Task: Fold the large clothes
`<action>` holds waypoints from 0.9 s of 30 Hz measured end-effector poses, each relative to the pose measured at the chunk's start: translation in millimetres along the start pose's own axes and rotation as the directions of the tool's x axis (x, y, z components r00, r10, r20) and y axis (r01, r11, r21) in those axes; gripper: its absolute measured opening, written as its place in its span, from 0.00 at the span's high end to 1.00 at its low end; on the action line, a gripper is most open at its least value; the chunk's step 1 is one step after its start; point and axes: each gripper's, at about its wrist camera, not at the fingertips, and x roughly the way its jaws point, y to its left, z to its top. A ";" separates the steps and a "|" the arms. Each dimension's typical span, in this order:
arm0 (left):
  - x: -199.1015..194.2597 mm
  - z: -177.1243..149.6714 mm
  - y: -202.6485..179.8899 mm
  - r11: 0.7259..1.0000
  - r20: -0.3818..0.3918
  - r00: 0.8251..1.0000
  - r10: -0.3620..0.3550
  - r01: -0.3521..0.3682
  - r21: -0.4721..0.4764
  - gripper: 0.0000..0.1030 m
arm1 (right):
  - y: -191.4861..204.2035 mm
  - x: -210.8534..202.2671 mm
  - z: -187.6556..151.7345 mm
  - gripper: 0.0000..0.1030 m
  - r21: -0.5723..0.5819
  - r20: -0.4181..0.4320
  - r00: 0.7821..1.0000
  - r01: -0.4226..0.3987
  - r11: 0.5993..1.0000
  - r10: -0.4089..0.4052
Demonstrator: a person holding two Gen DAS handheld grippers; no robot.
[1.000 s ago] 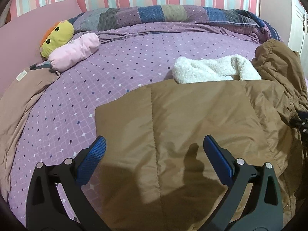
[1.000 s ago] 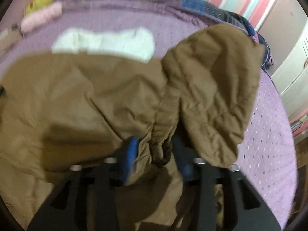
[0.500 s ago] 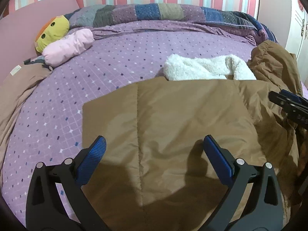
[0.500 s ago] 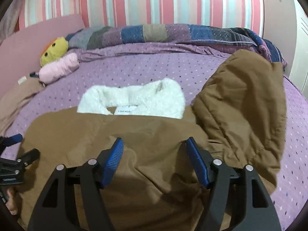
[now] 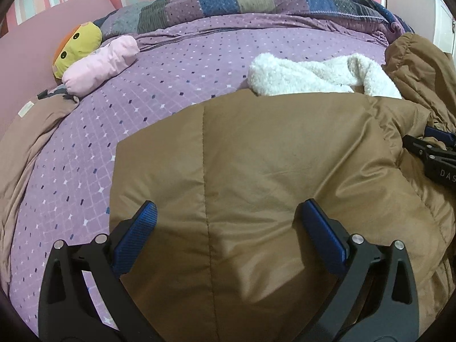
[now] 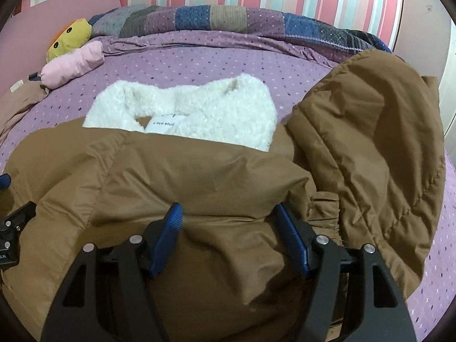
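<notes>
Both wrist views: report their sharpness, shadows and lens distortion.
Left wrist view: sharp; heavy fisheye bends the bed into a dome; the left claw casts soft shadows on the brown jacket. Right wrist view: also sharp, no motion blur; the label on the white fleece collar is too small to read; dark vignette in the corners; the right claw shades the jacket fabric beneath.

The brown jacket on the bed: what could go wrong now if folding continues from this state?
1. The brown jacket is puffy and bunched, so the fold may spring open or end uneven.
2. One sleeve lies loose at the side and could stay outside the fold.
3. The right gripper stands open with a fabric ridge between its fingers; closing may catch several layers. The left gripper is open too, so nothing holds the cloth.
</notes>
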 end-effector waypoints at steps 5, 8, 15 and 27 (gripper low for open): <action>5.3 -2.2 0.2 1.000 0.001 1.000 0.003 -0.003 0.008 0.03 | -0.2 2.8 -2.9 0.33 -0.001 -0.004 1.000 -0.001 1.000 0.001; 7.3 -3.8 -0.6 1.000 0.004 1.000 0.008 -0.008 0.014 0.03 | -0.8 4.8 -4.9 0.33 0.004 -0.003 1.000 -0.008 1.000 0.008; 0.1 -3.4 2.1 1.000 0.024 1.000 0.008 -0.008 0.010 0.03 | -2.1 3.6 -5.3 0.31 0.013 0.008 1.000 -0.018 1.000 0.018; -20.6 8.3 24.0 0.999 0.112 0.994 -0.002 0.006 -0.033 0.03 | -36.1 -41.1 13.4 0.18 0.106 0.085 0.996 0.032 0.994 -0.041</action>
